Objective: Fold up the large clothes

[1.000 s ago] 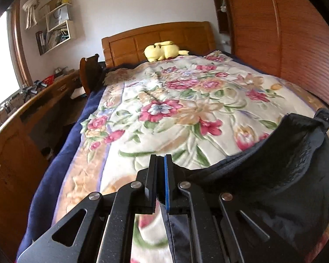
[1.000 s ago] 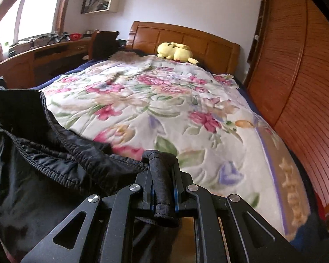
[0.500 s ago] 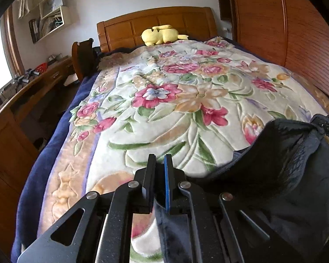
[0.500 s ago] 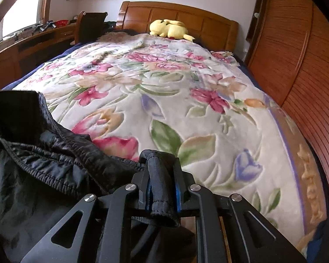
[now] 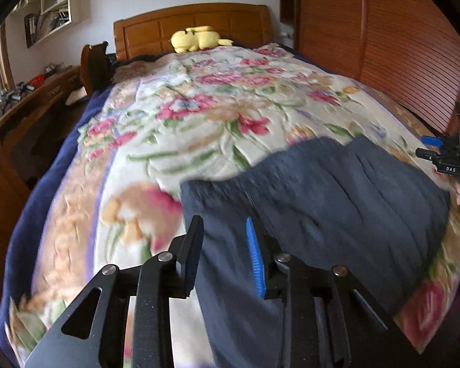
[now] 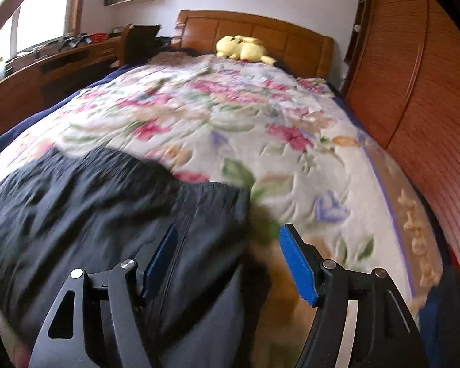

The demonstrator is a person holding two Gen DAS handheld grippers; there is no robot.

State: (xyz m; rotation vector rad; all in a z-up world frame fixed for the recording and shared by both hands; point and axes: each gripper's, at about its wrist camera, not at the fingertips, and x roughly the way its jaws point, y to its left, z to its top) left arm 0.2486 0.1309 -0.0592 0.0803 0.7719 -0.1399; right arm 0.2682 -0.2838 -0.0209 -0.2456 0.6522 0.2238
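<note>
At the far left of the left wrist view a wooden desk (image 5: 24, 104) ran along the wall under a white wall shelf (image 5: 56, 6), with a dark chair (image 5: 93, 64) between it and the wooden headboard (image 5: 193, 26). A yellow plush toy (image 5: 197, 38) lay at the head of the bed, on the floral blanket (image 5: 156, 141) that covered the mattress.

The dark garment (image 5: 337, 190) lay spread on the near end of the blanket, its gathered edge toward the headboard. Both views were blurred. The left gripper (image 5: 222, 230) hung over the garment's left corner with its jaws opening; a narrow gap stood between the blue pads, the cloth lay in that gap, and neither pad pressed on it. At the right edge of that view the right gripper (image 5: 444, 153) showed beside the garment's far side, in front of the slatted wooden wardrobe (image 5: 383, 49).

In the right wrist view the garment (image 6: 107, 202) filled the lower left. The right gripper (image 6: 228, 236) had its jaws opening, spread wide. The garment's right corner lay between them, and its cloth reached the left pad, but whether it touched was not clear. The right pad stood free over the blanket (image 6: 291, 122). The plush toy (image 6: 243, 47) rested before the headboard (image 6: 260, 30).
</note>
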